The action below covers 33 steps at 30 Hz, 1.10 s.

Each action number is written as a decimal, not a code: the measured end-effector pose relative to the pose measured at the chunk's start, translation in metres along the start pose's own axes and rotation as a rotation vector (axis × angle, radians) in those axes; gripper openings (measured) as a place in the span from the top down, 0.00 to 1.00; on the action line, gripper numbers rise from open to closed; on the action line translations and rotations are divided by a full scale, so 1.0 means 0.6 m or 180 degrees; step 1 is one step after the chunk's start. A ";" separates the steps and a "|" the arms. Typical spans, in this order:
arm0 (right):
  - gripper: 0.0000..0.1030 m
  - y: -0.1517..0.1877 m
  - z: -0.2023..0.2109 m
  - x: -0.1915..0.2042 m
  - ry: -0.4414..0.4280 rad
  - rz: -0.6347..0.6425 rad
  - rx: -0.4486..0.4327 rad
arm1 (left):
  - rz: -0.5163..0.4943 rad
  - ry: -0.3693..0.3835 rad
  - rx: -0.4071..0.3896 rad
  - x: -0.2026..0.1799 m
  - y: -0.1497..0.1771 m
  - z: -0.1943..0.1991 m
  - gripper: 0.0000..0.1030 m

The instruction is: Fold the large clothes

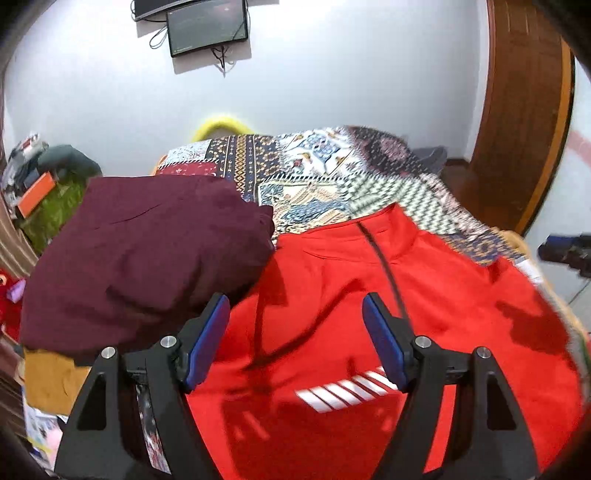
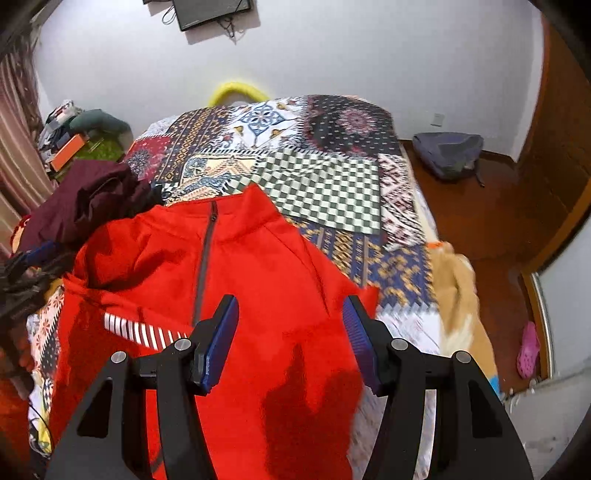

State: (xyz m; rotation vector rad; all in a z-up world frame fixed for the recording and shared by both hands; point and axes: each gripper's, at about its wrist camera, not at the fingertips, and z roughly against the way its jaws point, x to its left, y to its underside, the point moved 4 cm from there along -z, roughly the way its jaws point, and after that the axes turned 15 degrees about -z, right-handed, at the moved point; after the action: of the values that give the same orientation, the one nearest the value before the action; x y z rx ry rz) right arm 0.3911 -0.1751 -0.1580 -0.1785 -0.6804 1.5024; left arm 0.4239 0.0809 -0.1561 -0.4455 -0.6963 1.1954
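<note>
Risk: bright red zip-neck fleece pullover (image 1: pixel 369 295) spread on patchwork bedspread (image 2: pixel 317 177), crowded by maroon garment (image 1: pixel 140 254); left gripper (image 1: pixel 295 339) and right gripper (image 2: pixel 290 339) agape, empty; careless pinch could snag maroon cloth too.

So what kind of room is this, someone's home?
Most likely a bedroom in a home. A bed with a patchwork cover fills the middle, with a red zip-neck top and a maroon garment lying on it. A screen hangs on the wall, and a pink slipper lies on the wooden floor.
</note>
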 end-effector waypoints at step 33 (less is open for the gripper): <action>0.94 -0.090 -0.205 0.056 -0.0269 -0.0083 0.0705 | 0.0228 0.0258 0.0045 0.045 0.043 -0.064 0.98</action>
State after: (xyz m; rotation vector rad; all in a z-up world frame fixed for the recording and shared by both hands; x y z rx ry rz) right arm 0.4979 -0.1116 -0.2191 0.0626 -0.5759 1.5548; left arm 0.4382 0.1164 -0.1934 -0.5078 -0.6059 1.2421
